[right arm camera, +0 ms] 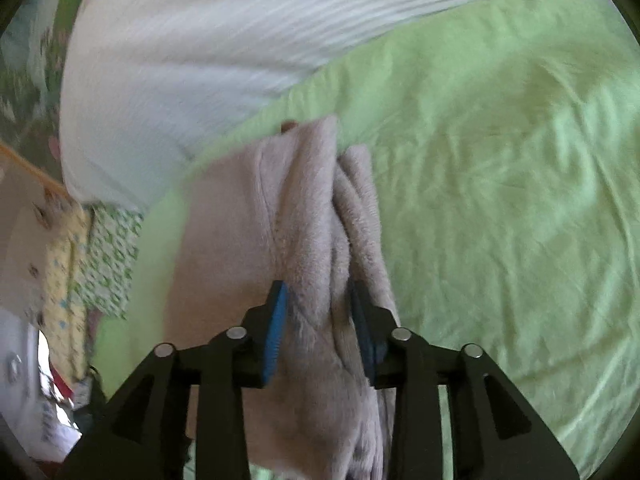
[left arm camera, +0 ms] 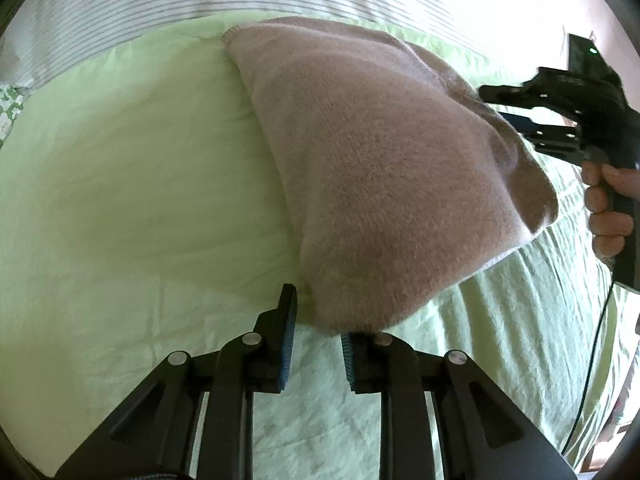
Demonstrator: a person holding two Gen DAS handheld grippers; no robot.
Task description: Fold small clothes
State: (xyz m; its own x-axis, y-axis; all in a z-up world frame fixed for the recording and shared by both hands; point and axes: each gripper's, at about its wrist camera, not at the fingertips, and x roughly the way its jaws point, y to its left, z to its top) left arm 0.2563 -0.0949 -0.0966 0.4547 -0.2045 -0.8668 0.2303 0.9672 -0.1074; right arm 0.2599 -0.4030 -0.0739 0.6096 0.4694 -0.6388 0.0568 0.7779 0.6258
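Green bedsheet (left arm camera: 120, 184); fuzzy pinkish-beige garment (left arm camera: 380, 168), bunched.

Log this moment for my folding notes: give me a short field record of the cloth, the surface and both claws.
garment: pinkish-beige knit piece, folded over, lying on the bed
surface: light green sheet
behind: striped white bedding
left claw: open, at the garment's near edge, gripping nothing
right claw: bunched garment folds between its pads; grip unclear

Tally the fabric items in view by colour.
Pinkish-beige knitted garment: 1
Light green bed sheet: 1
White-and-grey striped cloth: 1
Green-and-white patterned cloth: 1
Yellow patterned cloth: 1
Total: 5
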